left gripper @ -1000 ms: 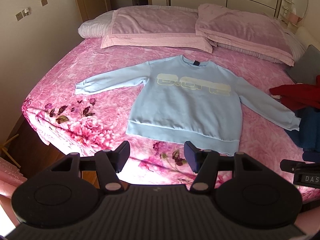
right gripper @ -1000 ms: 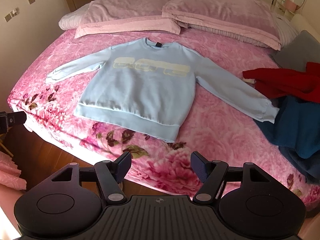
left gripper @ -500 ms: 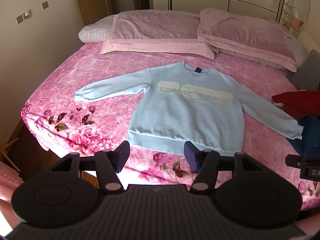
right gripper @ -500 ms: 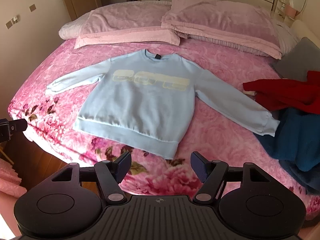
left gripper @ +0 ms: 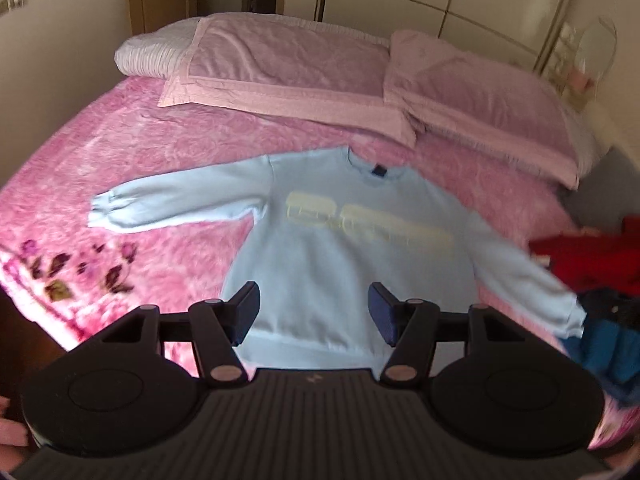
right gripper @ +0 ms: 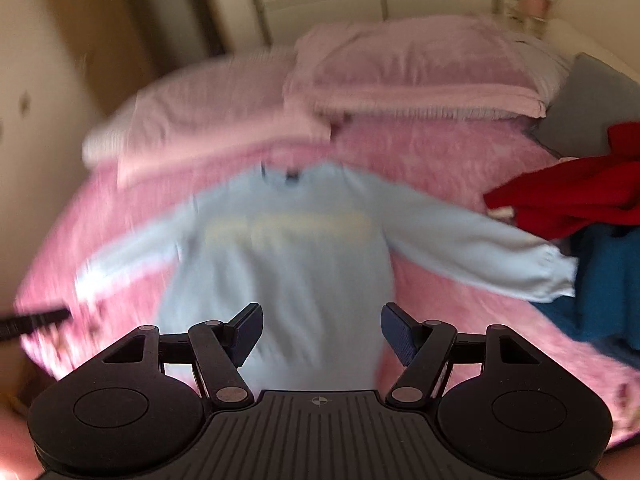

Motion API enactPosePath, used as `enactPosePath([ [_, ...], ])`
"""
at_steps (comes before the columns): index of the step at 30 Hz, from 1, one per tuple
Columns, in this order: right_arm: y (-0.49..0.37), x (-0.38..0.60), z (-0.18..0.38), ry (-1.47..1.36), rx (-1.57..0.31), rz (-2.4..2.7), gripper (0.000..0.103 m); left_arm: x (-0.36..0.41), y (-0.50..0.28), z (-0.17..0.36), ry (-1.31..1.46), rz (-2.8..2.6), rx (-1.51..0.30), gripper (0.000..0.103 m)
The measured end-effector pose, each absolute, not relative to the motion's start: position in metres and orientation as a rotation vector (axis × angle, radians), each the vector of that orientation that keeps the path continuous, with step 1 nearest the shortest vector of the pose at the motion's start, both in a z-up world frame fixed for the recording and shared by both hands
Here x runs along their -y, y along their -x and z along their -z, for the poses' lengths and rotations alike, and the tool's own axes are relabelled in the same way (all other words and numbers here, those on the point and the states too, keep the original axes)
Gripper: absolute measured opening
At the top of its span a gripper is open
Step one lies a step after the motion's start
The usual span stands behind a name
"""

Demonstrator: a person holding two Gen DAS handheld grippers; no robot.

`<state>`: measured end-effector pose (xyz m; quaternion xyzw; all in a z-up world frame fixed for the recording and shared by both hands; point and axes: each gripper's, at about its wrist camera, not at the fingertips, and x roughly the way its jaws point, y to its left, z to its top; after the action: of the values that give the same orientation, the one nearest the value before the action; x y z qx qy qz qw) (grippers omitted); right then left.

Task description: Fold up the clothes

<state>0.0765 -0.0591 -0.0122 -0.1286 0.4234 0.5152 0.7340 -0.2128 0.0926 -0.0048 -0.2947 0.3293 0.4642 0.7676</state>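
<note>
A light blue sweatshirt with pale yellow lettering lies flat, front up, on the pink bed, both sleeves spread out. My left gripper hangs open above its hem, nothing between the fingers. In the right wrist view, which is blurred by motion, the same sweatshirt lies ahead. My right gripper is open over its lower part. I cannot tell whether either gripper touches the cloth.
Two pink pillows lie at the head of the floral pink bedspread. A red garment and a dark blue one are heaped at the right, next to the right sleeve cuff. A grey cushion sits behind them.
Both grippers have moved forward over the bed toward the sweatshirt, which now fills more of each view. The right wrist view has gone blurry. The sweatshirt has not moved.
</note>
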Motion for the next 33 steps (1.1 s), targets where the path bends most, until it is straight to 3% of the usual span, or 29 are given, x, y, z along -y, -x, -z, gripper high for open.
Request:
enactPosePath([
  [7, -0.103, -0.013, 0.034, 0.024, -1.065, -1.022, 0.069, -0.217, 0.272, 0.048, 0.843, -1.023, -0.654, 0.056],
  [15, -0.097, -0.085, 0.103, 0.025, -1.156, -0.779, 0.069, -0.341, 0.374, 0.155, 1.198, -1.135, -0.508, 0.057],
  [17, -0.09, -0.096, 0.124, 0.049, -1.179, -0.741, 0.069, -0.351, 0.386, 0.175, 1.243, -1.169, -0.467, 0.056],
  [22, -0.071, -0.115, 0.177, 0.152, -1.219, -0.7, 0.069, -0.374, 0.415, 0.227, 1.353, -1.253, -0.362, 0.043],
  [33, -0.066, -0.139, 0.249, 0.242, -1.276, -0.647, 0.069, -0.413, 0.471, 0.323, 1.537, -1.401, -0.112, 0.043],
])
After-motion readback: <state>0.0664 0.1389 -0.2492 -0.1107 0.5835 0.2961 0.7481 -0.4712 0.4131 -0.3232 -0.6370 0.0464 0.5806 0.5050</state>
